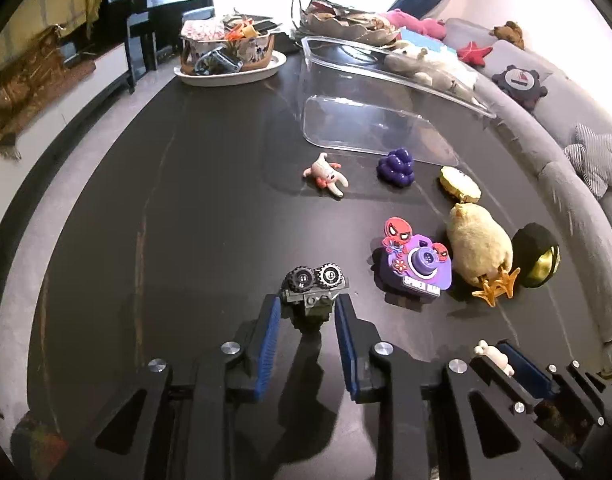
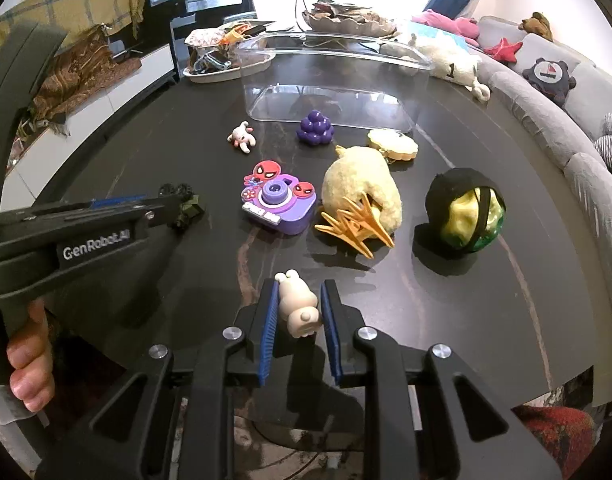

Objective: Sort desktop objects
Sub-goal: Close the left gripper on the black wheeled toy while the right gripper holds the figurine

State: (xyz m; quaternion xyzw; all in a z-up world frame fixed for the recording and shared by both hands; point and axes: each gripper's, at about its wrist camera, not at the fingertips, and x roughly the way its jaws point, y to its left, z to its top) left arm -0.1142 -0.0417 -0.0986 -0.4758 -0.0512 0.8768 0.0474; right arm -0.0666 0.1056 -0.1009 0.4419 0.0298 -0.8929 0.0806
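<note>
Fingers: left gripper (image 1: 308,304) clamped on toy truck (image 1: 315,284), right gripper (image 2: 298,300) on beige figurine (image 2: 298,304); purple camera (image 2: 280,204) just beyond.

The dark table (image 2: 446,312) is seen as smooth and glossy, light patches reflected in it. Past the right claw (image 2: 299,304), whose ribbed blue pads (image 2: 269,332) are pressed on a matt, rubbery-looking cream figure (image 2: 298,306), a fuzzy plush chick (image 2: 362,192) with hard-looking orange plastic feet is found. Behind it, a clear shiny plastic box (image 2: 334,80). Knobbly rubber-like tyres are shown on the toy car (image 1: 312,284) in the left claw (image 1: 308,312). Matt black plastic claw bodies, bright metal screws (image 1: 231,347).
</note>
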